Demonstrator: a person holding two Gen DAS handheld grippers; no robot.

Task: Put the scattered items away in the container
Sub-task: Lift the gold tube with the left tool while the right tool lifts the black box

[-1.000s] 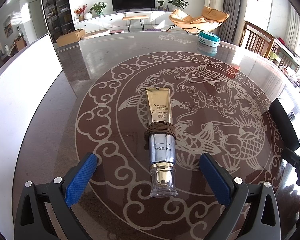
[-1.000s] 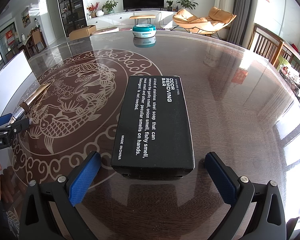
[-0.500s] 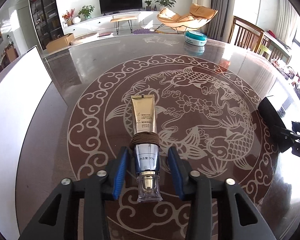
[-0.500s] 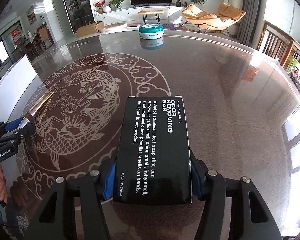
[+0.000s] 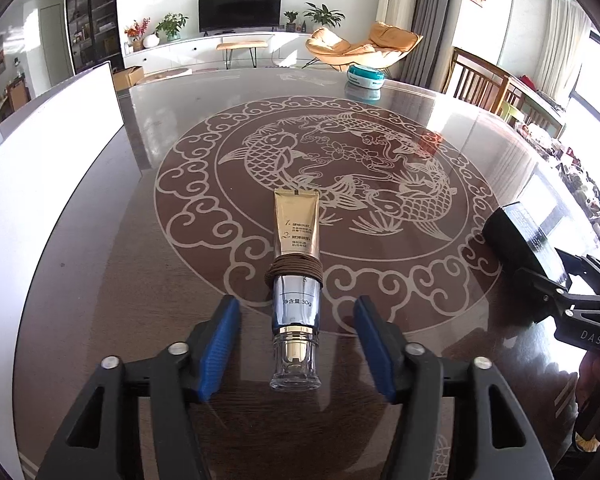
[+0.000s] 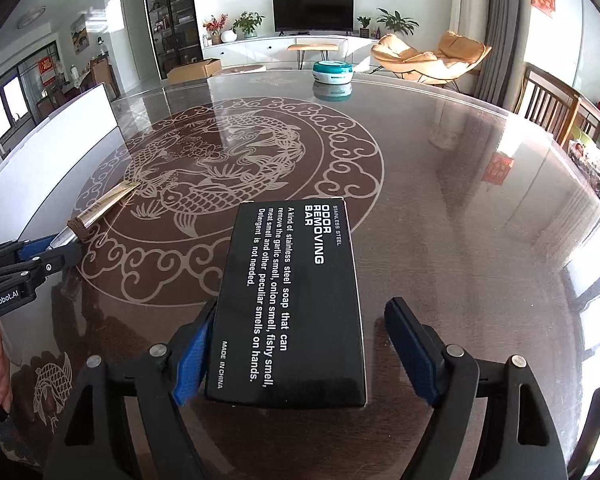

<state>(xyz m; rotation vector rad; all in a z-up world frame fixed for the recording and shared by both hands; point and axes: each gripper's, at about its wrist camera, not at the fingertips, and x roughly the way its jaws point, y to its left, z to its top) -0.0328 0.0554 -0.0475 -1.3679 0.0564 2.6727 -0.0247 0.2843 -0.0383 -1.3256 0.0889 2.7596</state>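
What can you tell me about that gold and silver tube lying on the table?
The tube lies flat on the glossy patterned table, crimped gold end pointing away, clear cap toward the camera. Its gold upper part carries printed text, its lower part looks like shiny silver metal, and a brown cord band wraps the join. It sits between the opening blue-padded left tongs, with a gap either side, neither pad touching it.

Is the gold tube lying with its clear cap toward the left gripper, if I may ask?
Yes, the gold tube lies lengthwise, its clear cap nearest the left gripper.
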